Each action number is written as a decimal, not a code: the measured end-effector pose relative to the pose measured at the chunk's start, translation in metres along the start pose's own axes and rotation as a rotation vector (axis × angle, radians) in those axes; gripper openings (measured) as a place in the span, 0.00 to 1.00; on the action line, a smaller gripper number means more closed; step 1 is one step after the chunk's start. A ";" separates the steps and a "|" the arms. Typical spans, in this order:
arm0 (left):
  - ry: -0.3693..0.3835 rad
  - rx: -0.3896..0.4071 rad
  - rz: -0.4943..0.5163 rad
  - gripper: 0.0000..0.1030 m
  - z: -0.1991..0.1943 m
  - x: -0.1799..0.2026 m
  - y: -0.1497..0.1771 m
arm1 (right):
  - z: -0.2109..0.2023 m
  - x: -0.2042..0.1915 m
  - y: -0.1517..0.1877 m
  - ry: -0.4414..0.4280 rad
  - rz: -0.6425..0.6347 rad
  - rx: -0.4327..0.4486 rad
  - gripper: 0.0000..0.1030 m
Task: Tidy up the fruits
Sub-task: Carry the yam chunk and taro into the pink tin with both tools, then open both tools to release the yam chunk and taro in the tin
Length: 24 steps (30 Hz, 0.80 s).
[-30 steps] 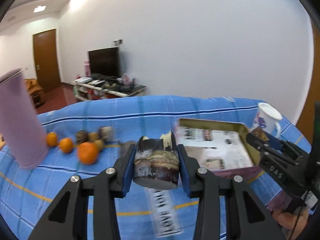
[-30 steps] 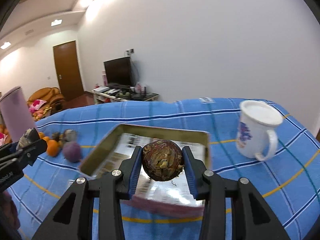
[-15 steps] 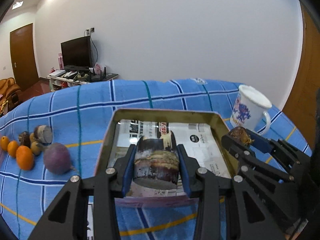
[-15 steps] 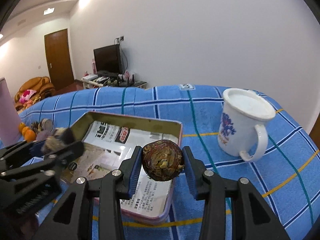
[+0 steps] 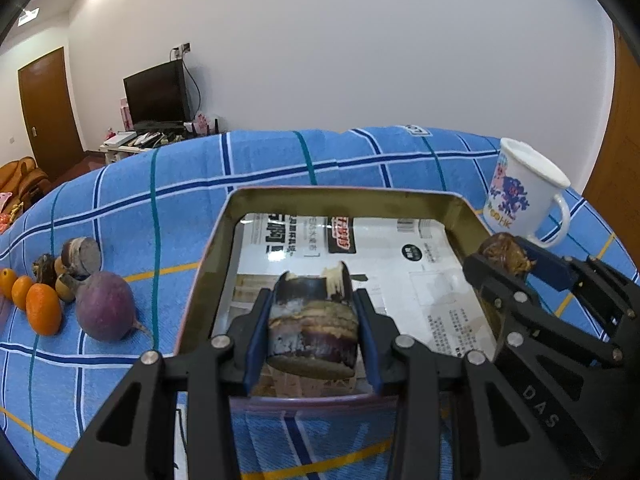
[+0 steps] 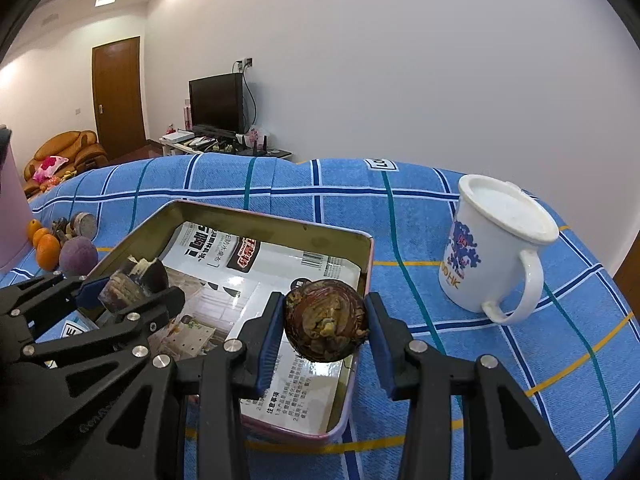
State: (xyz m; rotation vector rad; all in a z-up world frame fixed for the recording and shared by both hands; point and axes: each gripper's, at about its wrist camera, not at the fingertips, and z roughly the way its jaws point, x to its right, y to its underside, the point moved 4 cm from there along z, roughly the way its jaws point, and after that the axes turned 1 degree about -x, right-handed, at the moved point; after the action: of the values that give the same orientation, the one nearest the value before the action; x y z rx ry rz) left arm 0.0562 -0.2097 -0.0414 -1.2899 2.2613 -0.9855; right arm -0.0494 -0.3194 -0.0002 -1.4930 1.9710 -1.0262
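Observation:
My left gripper (image 5: 312, 340) is shut on a dark cylindrical fruit chunk (image 5: 312, 332) and holds it over the near edge of the paper-lined metal tray (image 5: 208, 264). My right gripper (image 6: 325, 328) is shut on a round brown fruit (image 6: 325, 326) above the tray's near right corner (image 6: 366, 256). Each gripper shows in the other's view: the right (image 5: 505, 261) at the tray's right rim, the left (image 6: 124, 289) at the tray's left side. Loose fruit lies left of the tray: a purple round one (image 5: 105, 311), oranges (image 5: 43, 309) and small brown pieces (image 5: 80, 254).
A white mug with a blue print (image 6: 494, 248) stands on the blue checked cloth (image 5: 168, 216) right of the tray. A pink cylinder (image 6: 10, 216) stands at the far left beyond the loose fruit (image 6: 78, 257).
Both grippers have moved over the tray with their fruit still held. The left came from the loose fruit on the left; the right shifted toward the tray's near right corner.

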 end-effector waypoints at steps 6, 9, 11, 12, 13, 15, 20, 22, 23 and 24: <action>-0.014 -0.017 -0.003 0.40 0.009 0.002 0.000 | 0.001 -0.001 -0.001 0.006 -0.006 0.000 0.42; -0.018 -0.017 -0.003 0.41 0.010 0.001 0.000 | 0.002 0.000 -0.001 0.001 0.001 0.001 0.42; -0.022 -0.017 -0.008 0.42 0.010 0.000 0.000 | 0.001 0.001 -0.001 -0.002 0.004 0.004 0.43; -0.023 -0.016 -0.009 0.42 0.010 0.000 0.001 | 0.001 0.001 -0.001 -0.006 0.006 0.005 0.44; -0.025 -0.015 -0.013 0.42 0.009 -0.001 0.001 | 0.000 0.001 -0.001 -0.012 0.007 0.008 0.44; -0.023 -0.012 -0.014 0.48 0.009 -0.001 0.001 | 0.000 0.000 -0.002 -0.028 0.009 0.012 0.44; -0.038 -0.001 -0.021 0.60 0.005 -0.005 0.001 | -0.001 0.002 -0.002 -0.021 0.026 0.012 0.45; -0.050 0.017 -0.027 0.68 0.001 -0.007 0.001 | -0.002 0.006 -0.003 -0.031 0.056 0.013 0.45; -0.049 0.031 -0.027 0.71 -0.002 -0.007 0.001 | -0.003 0.009 -0.004 -0.036 0.073 0.017 0.45; -0.047 0.051 -0.026 0.72 -0.007 -0.006 0.001 | -0.005 0.012 -0.005 -0.040 0.091 0.026 0.46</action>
State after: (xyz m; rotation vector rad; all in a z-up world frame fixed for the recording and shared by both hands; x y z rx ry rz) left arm 0.0551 -0.2013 -0.0372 -1.3107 2.1753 -1.0043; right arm -0.0539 -0.3296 0.0072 -1.3864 1.9710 -0.9721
